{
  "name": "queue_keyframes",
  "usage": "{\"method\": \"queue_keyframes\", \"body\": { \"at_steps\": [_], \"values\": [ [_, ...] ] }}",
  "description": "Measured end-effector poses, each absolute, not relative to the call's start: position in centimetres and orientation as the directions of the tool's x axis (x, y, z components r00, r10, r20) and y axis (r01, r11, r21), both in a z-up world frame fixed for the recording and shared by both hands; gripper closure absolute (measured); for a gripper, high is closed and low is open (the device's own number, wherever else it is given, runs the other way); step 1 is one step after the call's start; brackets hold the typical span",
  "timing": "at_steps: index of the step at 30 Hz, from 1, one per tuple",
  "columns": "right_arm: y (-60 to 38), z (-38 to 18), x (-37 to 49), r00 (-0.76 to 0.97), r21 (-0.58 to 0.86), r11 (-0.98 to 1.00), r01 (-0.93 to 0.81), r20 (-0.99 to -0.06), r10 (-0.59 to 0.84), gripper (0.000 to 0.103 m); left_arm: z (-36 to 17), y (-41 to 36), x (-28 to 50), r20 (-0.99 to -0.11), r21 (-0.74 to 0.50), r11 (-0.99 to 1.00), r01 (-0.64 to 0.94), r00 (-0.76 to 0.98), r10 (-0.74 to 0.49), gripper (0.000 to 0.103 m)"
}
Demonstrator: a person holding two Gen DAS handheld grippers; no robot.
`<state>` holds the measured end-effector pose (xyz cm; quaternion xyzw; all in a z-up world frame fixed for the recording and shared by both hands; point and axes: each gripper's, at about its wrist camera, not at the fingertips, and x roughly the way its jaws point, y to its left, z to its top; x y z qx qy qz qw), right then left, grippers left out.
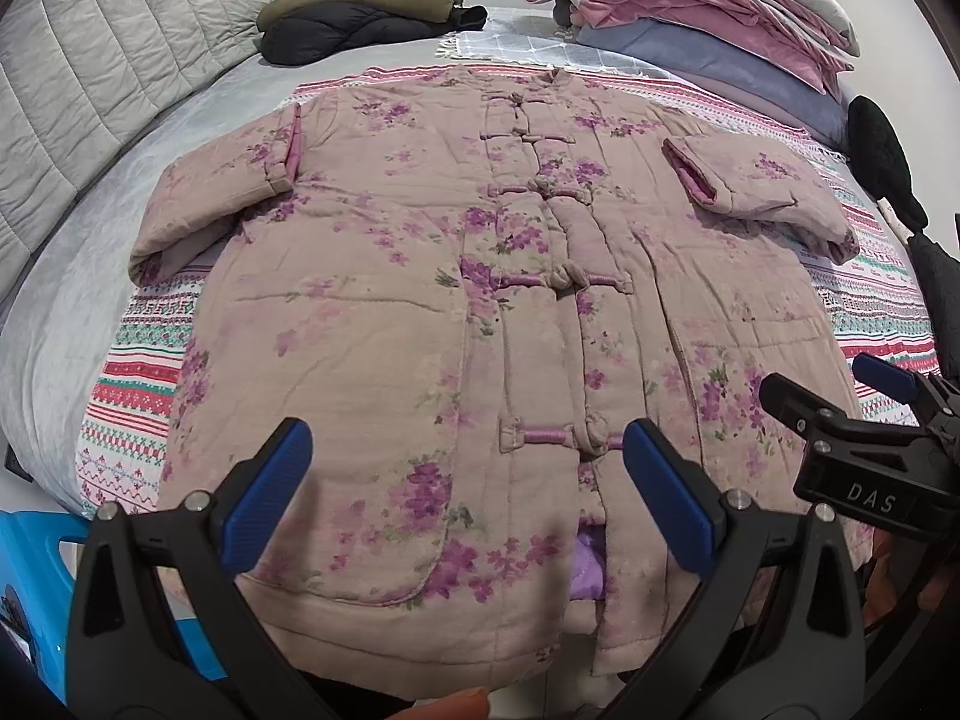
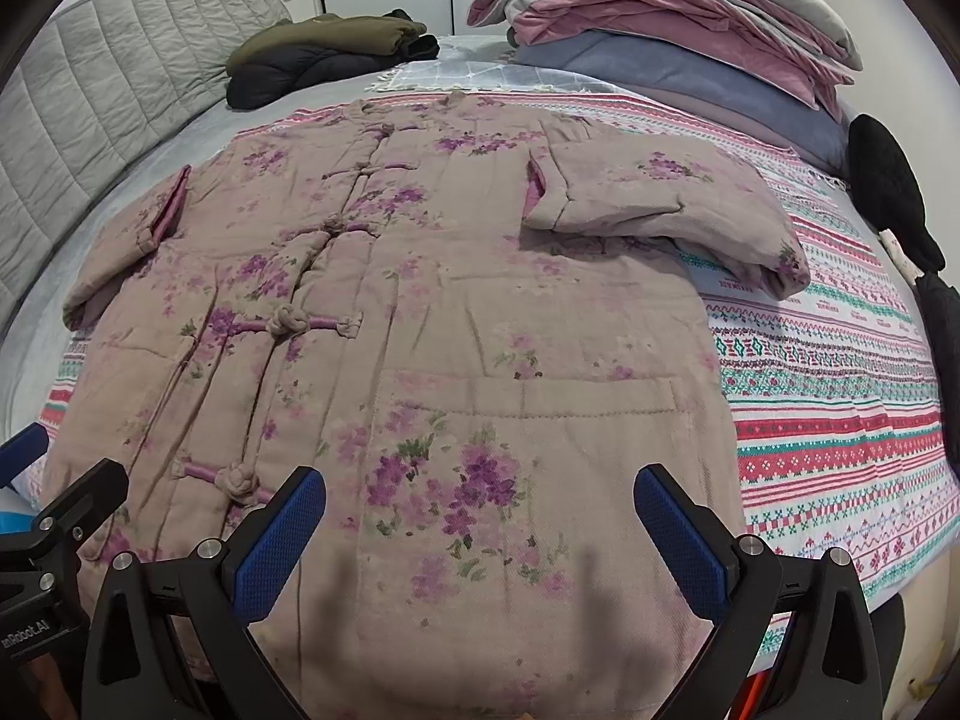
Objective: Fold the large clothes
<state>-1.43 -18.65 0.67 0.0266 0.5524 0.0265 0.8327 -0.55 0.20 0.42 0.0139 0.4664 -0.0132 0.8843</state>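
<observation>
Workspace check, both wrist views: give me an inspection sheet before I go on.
Surface: bed with striped patterned blanket over grey sheet.
Job's things: floral padded coat spread front up, knot buttons fastened, both sleeves folded in over the body.
Clutter: folded dark jackets and stacked quilts at the far end; black items on the right edge.
Grippers: left gripper and right gripper both open, over the hem, holding nothing.
Cables: nothing seen.
Surroundings: grey quilted headboard; blue object beside the bed.
</observation>
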Motion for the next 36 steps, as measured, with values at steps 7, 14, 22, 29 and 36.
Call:
{"method": "queue_keyframes", "body": {
  "at_steps": [7,14,22,29,36],
  "values": [
    [-18.6,0.7,-1.4,0.39,0.074,0.997,-0.014,-0.918,0.073,0.0,0.4,0.2,-0.6,-0.825,0.012,0.999,0.036,0.565,-0.01,0.0],
    [-18.7,0.8,-1.5,0.391,0.072,0.997,-0.017,-0.917,0.073,0.0,0.6,0.1,-0.7,-0.821,0.016,0.999,0.04,0.571,-0.01,0.0],
    [-18.8,1.4,-1.8,0.41,0.047,0.999,-0.021,-0.91,0.052,0.0,0.8,0.2,-1.1,-0.809,0.024,0.999,0.042,0.588,-0.005,0.0],
    [-19.0,1.7,-2.2,0.435,0.025,1.0,-0.015,-0.9,0.029,0.0,1.3,0.8,-2.1,-0.763,-0.009,0.998,0.066,0.645,-0.049,0.0],
    [-21.2,1.8,-1.9,0.435,0.103,0.994,-0.037,-0.894,0.109,0.0,2.2,4.9,-1.2,-0.789,-0.116,0.987,0.114,0.593,-0.161,0.0]
  ]
}}
